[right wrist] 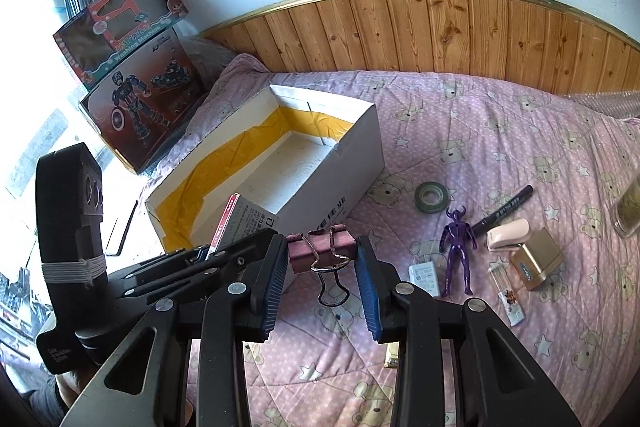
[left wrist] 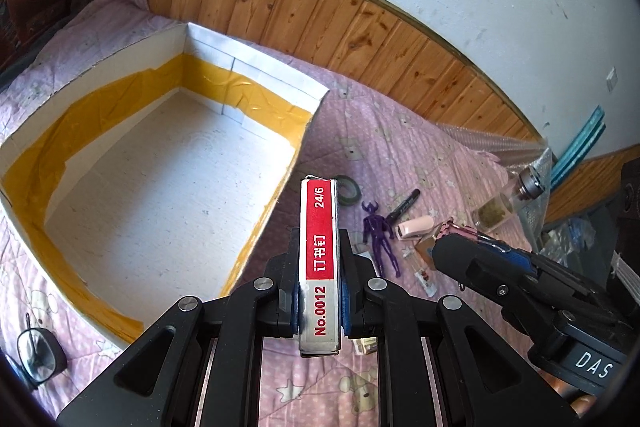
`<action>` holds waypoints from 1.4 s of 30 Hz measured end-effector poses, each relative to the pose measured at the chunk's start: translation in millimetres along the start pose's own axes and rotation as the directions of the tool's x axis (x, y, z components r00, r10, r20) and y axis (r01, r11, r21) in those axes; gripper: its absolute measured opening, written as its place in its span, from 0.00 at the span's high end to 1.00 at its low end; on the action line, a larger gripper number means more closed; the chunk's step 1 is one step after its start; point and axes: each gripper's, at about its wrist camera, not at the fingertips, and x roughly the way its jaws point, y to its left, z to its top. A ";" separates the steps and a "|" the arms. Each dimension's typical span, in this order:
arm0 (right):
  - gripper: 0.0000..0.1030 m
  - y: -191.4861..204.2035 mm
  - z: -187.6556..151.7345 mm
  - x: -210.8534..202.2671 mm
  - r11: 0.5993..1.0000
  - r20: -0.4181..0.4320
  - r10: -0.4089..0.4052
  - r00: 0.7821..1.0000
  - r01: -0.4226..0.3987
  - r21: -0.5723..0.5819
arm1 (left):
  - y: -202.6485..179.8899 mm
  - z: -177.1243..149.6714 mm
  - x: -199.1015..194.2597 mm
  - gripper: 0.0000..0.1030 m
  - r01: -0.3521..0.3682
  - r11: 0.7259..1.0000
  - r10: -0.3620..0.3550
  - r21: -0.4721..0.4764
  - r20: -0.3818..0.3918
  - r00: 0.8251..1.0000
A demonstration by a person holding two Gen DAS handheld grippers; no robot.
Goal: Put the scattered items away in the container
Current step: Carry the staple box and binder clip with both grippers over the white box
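My left gripper (left wrist: 319, 293) is shut on a red and silver staple box (left wrist: 320, 259), held above the bed by the near right wall of the white cardboard box (left wrist: 160, 187) with yellow tape inside. My right gripper (right wrist: 322, 259) is shut on a pink binder clip (right wrist: 320, 251), held above the quilt just right of that box (right wrist: 344, 179). On the quilt lie a tape roll (right wrist: 431, 195), a purple figure (right wrist: 458, 251), a black marker (right wrist: 504, 209), a pink stapler (right wrist: 507, 235), a gold box (right wrist: 536, 261) and a small white packet (right wrist: 424, 275).
A glass jar (right wrist: 628, 211) stands at the right. Toy boxes (right wrist: 136, 99) lean at the bed's far left. Glasses (left wrist: 36, 355) lie left of the cardboard box. A wood-panelled wall (right wrist: 440, 35) runs behind the bed.
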 end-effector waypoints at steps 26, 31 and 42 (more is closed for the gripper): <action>0.66 25.2 39.8 24.0 0.998 -0.018 0.066 0.998 -0.067 -0.007 | 21.2 50.6 0.9 0.86 -0.073 0.997 0.073 0.026 0.002 0.997; 0.66 28.3 47.7 30.6 0.997 -0.022 0.080 0.997 -0.080 0.004 | 25.1 62.9 4.0 0.86 -0.089 0.996 0.089 0.031 0.010 0.996; 0.66 27.4 66.6 49.8 0.992 -0.046 0.115 0.992 -0.113 0.049 | 40.7 86.0 20.5 0.86 -0.091 0.996 0.091 0.003 -0.019 0.996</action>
